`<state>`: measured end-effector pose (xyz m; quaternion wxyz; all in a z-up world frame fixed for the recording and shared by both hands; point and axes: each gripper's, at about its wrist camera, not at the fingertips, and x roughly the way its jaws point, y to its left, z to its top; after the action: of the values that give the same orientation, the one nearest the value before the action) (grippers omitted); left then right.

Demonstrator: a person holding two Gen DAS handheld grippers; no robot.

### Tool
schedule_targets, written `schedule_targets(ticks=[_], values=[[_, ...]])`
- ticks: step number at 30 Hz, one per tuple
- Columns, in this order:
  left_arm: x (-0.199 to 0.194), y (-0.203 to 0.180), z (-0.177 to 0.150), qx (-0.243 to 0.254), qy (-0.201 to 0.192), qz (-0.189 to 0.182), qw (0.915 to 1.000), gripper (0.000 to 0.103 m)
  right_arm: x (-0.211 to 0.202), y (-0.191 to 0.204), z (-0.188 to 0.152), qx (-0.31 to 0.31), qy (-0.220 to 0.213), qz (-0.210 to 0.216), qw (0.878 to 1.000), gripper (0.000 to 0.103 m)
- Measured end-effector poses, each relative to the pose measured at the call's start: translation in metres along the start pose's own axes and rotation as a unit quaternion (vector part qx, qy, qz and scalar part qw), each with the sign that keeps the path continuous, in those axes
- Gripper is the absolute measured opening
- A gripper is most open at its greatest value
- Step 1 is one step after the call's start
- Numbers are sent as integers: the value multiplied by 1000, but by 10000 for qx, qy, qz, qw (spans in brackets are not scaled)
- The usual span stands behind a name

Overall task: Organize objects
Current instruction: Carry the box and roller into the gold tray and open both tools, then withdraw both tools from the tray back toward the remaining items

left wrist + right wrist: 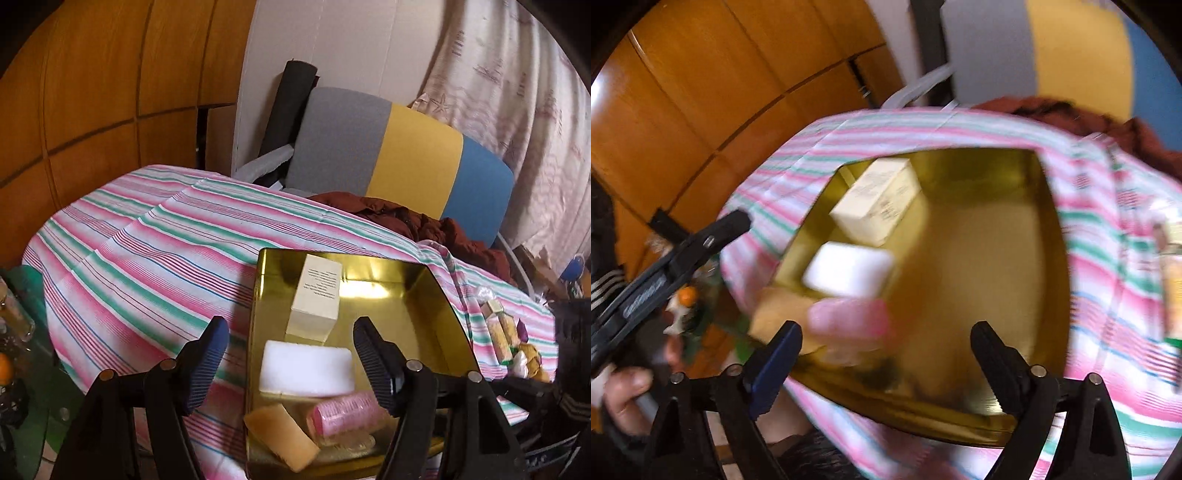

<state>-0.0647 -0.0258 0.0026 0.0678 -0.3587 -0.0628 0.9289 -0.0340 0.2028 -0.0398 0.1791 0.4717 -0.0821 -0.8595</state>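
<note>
Your left gripper (290, 354) hung with its jaws spread wide and nothing between them, poised over the near left part of the gold tin tray (439, 291). Between its blue-padded fingers (207, 362) you could see the white block (306, 369) lying flat against the tray's left wall. Behind that block, toward the far left corner of the tray, the cream box (317, 295) stood upright. At the tray's near left corner lay the tan bar (280, 437), and just beside it, touching or nearly so, the pink roller (345, 411) on its side.

Your right gripper (886, 354) was likewise wide apart and empty, held above the tray's near edge (960, 417). Its view was blurred, but it showed the same cream box (877, 201), white block (849, 269) and pink roller (849, 317) lined along the tray's left side, with the right half of the tray floor bare. Your left hand (624, 398) and the other gripper's body appeared at the left of that view.

The tray sat on the striped cloth (147, 243) covering the table, near its front right part. At the cloth's right edge lay a small heap of wrapped items (509, 339); what they were I could not tell. Beyond the table's far edge stood a chair back in grey, yellow and blue (406, 162), with a dark red garment (406, 218) heaped in front of it.
</note>
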Motion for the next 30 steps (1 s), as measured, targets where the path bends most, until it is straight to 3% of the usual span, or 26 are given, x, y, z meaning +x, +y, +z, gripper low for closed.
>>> schedule_targets(ticks=[11, 30], values=[[-14, -44, -20, 581, -14, 125, 9982, 71, -43, -8, -6, -147, -860, -954, 9916, 101], [-12, -72, -39, 804, 222, -10, 9965, 73, -64, -33, -12, 92, -1238, -1757, 9766, 103]])
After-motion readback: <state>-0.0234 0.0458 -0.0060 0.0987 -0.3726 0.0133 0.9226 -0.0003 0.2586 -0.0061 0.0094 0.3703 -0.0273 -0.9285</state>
